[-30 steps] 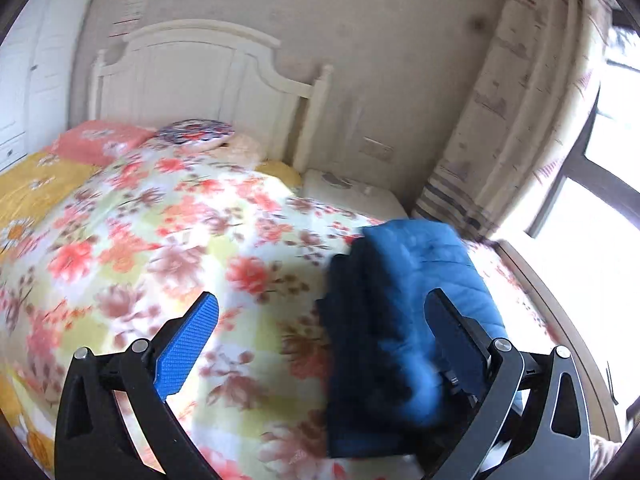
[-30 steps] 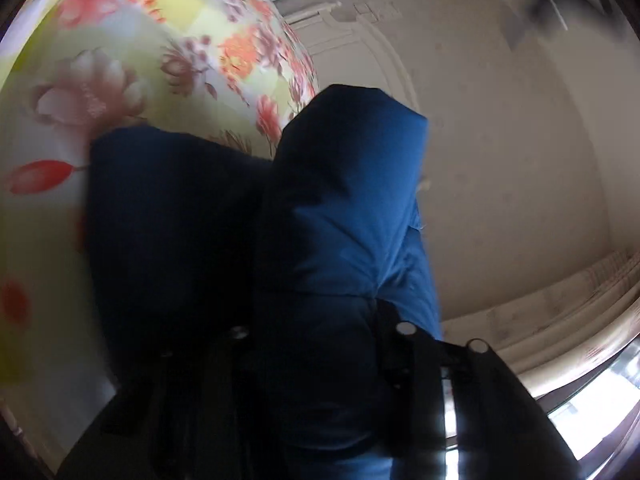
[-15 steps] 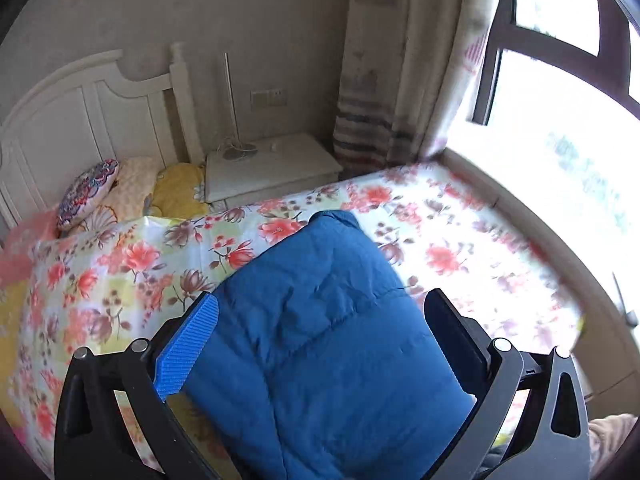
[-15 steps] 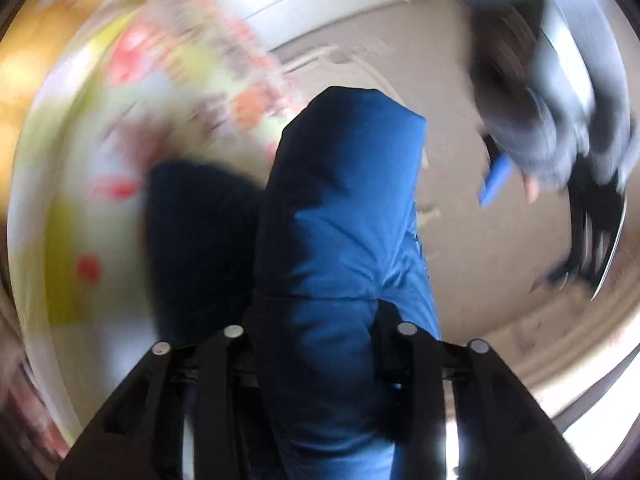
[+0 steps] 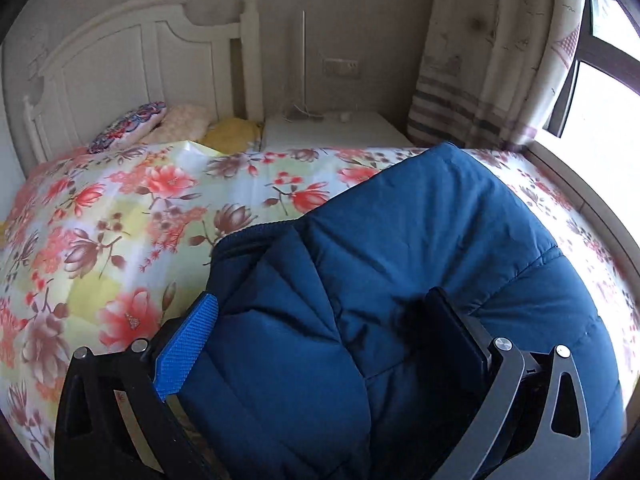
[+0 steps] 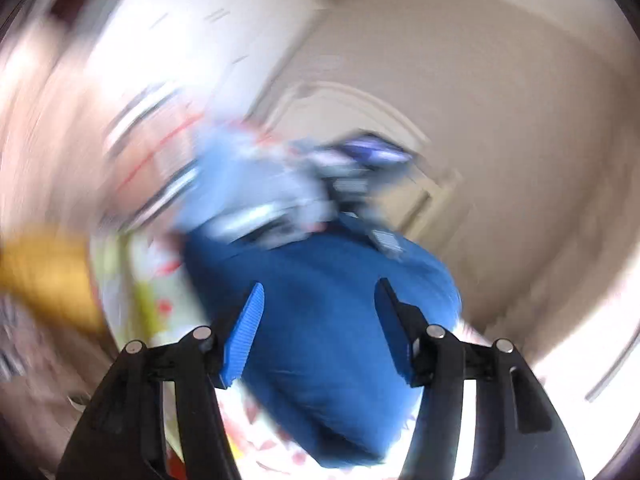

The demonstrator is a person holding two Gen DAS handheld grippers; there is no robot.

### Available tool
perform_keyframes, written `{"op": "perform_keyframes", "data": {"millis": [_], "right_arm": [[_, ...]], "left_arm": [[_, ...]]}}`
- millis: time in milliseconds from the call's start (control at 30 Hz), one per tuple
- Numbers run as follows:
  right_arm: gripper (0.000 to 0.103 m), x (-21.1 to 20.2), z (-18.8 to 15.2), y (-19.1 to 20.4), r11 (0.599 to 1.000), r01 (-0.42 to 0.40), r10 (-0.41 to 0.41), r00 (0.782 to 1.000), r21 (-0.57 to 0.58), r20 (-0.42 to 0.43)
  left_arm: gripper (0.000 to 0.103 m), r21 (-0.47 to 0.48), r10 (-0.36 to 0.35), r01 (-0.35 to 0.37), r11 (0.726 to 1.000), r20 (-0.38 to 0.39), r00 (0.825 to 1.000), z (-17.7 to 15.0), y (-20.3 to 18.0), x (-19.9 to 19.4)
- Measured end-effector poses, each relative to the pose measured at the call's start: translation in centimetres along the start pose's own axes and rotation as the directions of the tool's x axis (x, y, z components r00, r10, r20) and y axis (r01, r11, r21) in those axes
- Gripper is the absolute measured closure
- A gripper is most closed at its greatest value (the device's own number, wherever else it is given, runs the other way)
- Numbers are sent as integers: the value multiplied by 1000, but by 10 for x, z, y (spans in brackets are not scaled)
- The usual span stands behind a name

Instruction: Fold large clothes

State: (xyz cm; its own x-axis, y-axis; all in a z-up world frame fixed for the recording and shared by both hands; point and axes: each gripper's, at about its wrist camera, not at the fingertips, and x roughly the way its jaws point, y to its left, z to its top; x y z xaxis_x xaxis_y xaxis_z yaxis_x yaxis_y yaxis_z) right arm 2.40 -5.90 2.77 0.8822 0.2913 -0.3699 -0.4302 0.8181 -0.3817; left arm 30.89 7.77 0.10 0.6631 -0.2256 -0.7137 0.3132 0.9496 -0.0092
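Observation:
A blue padded jacket (image 5: 400, 248) lies folded on the floral bedspread (image 5: 120, 220). My left gripper (image 5: 320, 336) is wide open and low over it. Its blue-padded finger sits at the jacket's left edge, and the dark right finger (image 5: 452, 328) dents the padding. The right wrist view is badly blurred. There my right gripper (image 6: 320, 332) has its jaws opening, and the pads stand clear of the jacket (image 6: 328, 340) seen between and beyond them. A pale blurred shape (image 6: 256, 192) beyond the jacket cannot be made out.
A white headboard (image 5: 132, 60) and pillows (image 5: 128, 128) stand at the back left. A white nightstand (image 5: 332, 132) sits behind the bed. A curtain (image 5: 488, 60) and a window (image 5: 604, 92) are on the right, with the bed's edge close under them.
The right gripper went from shut on the jacket to jaws apart, rolling and lifting away. The left gripper swung over and came down on the jacket, which now lies on the bed.

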Motion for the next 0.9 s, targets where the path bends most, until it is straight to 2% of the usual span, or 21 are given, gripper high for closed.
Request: {"op": "perform_keyframes", "data": {"millis": [67, 133, 167, 233, 300, 367, 433, 467, 567, 600, 633, 667, 700, 733, 833, 900], "right_arm": [[53, 6, 6, -40, 987, 12, -8, 1000, 158, -29], [56, 10, 16, -46, 978, 15, -6, 999, 207, -45], [55, 20, 13, -49, 975, -13, 25, 999, 223, -49], [54, 53, 9, -22, 977, -84, 111, 985, 194, -133], [54, 81, 3, -5, 990, -19, 35, 993, 139, -114], [54, 87, 4, -6, 983, -17, 41, 991, 185, -128], [54, 91, 12, -8, 988, -32, 57, 984, 148, -169], [54, 92, 13, -11, 987, -52, 80, 980, 152, -181], [54, 98, 15, -38, 941, -228, 280, 940, 251, -195], [60, 97, 16, -48, 926, -266, 320, 928, 267, -188], [62, 95, 17, -63, 918, -280, 336, 926, 282, -175], [65, 92, 15, -70, 926, -251, 304, 938, 283, -163], [68, 93, 19, -94, 940, -180, 230, 961, 289, -151], [70, 94, 21, -115, 939, -149, 202, 968, 311, -146], [70, 127, 34, -179, 897, -110, 184, 973, 429, -136], [68, 175, 47, -214, 873, -81, 185, 967, 480, -174]], "left_arm": [[4, 6, 20, -20, 1000, 10, 1000, -1, -2, 1], [4, 9, 32, -33, 999, 15, 999, 2, -2, 1], [4, 7, 36, -36, 999, 18, 999, 2, -1, 1], [4, 4, 40, -40, 999, 16, 999, 3, 1, 2], [4, 9, 53, -53, 999, 20, 998, 1, 2, 3], [4, 12, 58, -58, 998, 10, 998, 0, 2, 5], [4, 21, 72, -72, 997, -4, 997, 0, 1, 8], [4, 33, 84, -83, 996, -12, 996, 1, -1, 9], [4, 60, 126, -124, 990, -27, 992, 0, -5, 8], [4, 64, 147, -144, 987, -31, 989, 0, -5, 7], [4, 66, 168, -165, 984, -32, 985, 0, -5, 4], [4, 72, 213, -210, 975, -25, 977, -2, -3, -2], [4, 74, 245, -243, 967, -20, 969, -3, -2, -7], [4, 71, 266, -264, 962, -18, 964, -5, 0, -12], [4, 63, 275, -272, 960, -40, 961, -9, 8, -21], [4, 89, 303, -297, 951, -52, 952, -11, 5, -24]]}}
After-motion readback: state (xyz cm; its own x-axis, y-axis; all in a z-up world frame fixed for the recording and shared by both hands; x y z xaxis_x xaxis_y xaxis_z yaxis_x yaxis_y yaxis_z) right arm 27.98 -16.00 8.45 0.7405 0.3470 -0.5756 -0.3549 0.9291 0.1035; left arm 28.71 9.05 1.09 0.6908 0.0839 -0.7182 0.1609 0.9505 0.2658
